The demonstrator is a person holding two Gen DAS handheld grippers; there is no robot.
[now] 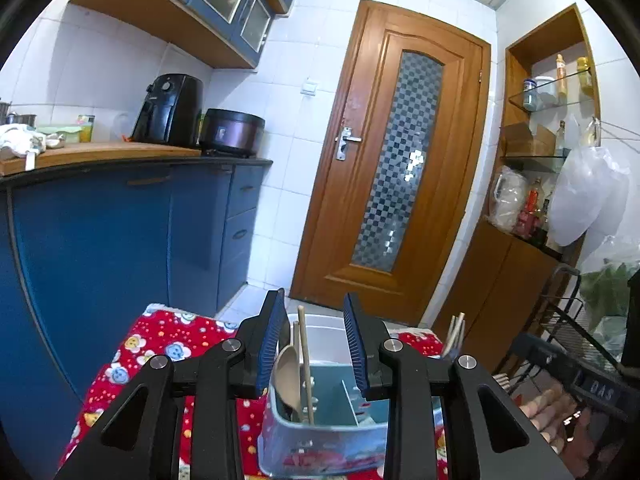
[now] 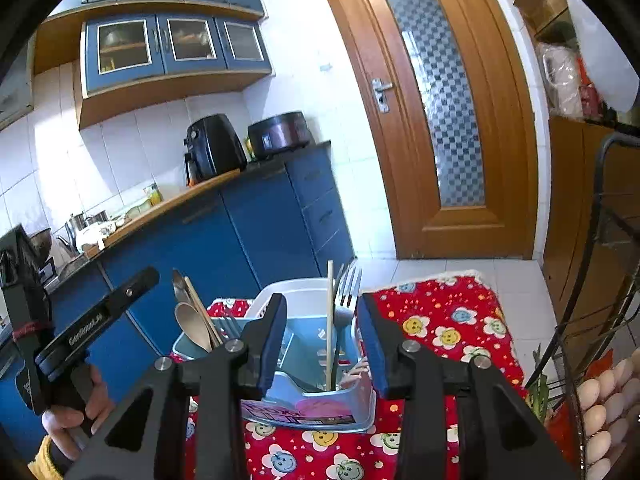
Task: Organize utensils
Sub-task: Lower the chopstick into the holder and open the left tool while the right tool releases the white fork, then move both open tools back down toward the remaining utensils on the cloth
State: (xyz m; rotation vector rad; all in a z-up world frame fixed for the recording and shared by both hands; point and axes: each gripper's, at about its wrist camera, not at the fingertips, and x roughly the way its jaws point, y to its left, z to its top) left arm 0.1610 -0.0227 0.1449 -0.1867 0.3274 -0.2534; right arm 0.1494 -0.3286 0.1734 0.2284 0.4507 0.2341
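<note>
A light blue utensil holder point(image 1: 320, 440) point(image 2: 312, 404) with compartments stands on a red flowered cloth point(image 2: 440, 320). In the left wrist view a wooden spoon point(image 1: 287, 376) and a chopstick point(image 1: 306, 368) stand in its left compartment, and more chopsticks point(image 1: 456, 334) stick up at its right. In the right wrist view a wooden spoon point(image 2: 194, 326), a chopstick point(image 2: 329, 320) and forks point(image 2: 348, 284) stand in it. My left gripper point(image 1: 316, 344) is open and empty just above the holder. My right gripper point(image 2: 322, 348) is open and empty over the holder.
A white basket point(image 2: 296, 292) sits behind the holder. Blue cabinets point(image 1: 120, 240) with an air fryer point(image 1: 168, 108) and a cooker point(image 1: 232, 130) stand at left. A wooden door point(image 1: 392, 160) is ahead. A wire rack point(image 2: 600, 320) with eggs point(image 2: 604, 404) is at right.
</note>
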